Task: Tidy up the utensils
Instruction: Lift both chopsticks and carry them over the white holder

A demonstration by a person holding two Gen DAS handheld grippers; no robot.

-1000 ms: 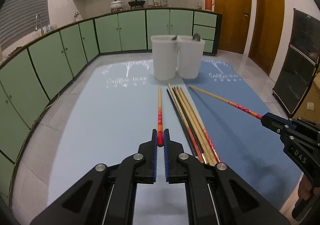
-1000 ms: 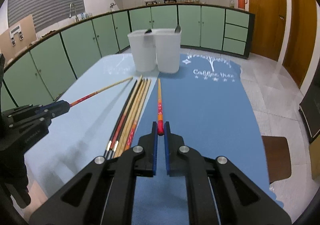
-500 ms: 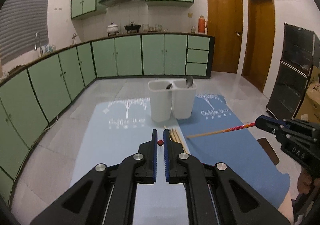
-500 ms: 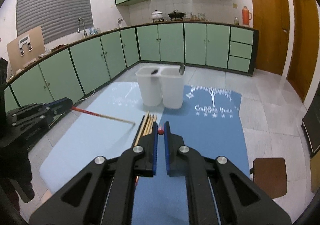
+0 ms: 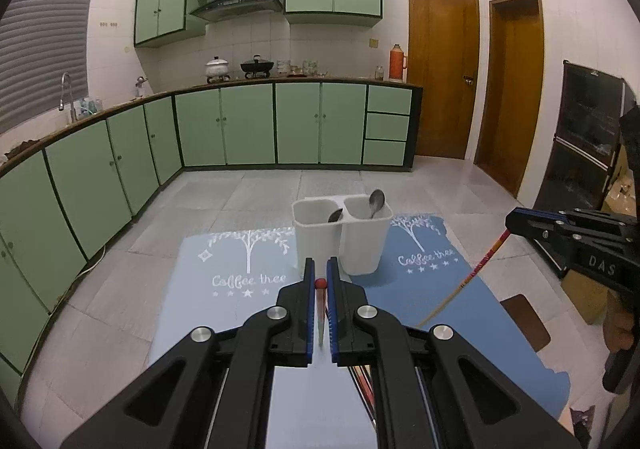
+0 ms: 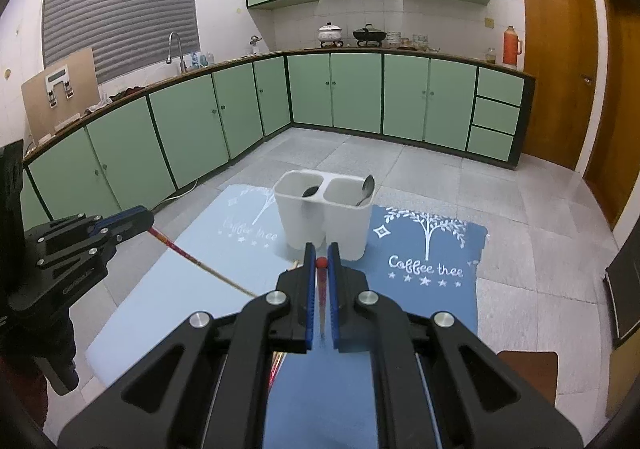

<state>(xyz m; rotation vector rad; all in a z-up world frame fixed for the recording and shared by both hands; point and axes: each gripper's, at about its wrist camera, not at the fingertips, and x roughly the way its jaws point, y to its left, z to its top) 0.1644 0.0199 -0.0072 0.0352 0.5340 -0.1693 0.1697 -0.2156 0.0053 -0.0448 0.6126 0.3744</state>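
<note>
Both chopsticks have come up off the table: left hand-held gripper [image 5: 321,283] pinches one [image 5: 321,303], right hand-held gripper [image 6: 321,263] another [image 6: 321,289], both ready for the white holder [image 6: 324,209]

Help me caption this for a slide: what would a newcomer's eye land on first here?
Probably the left gripper and right gripper, each shut on the red end of a chopstick that hangs down over the blue mats. Next, the white two-compartment utensil holder standing where the mats meet, a spoon in each side. Behind runs a curved wall of green cabinets.
</note>
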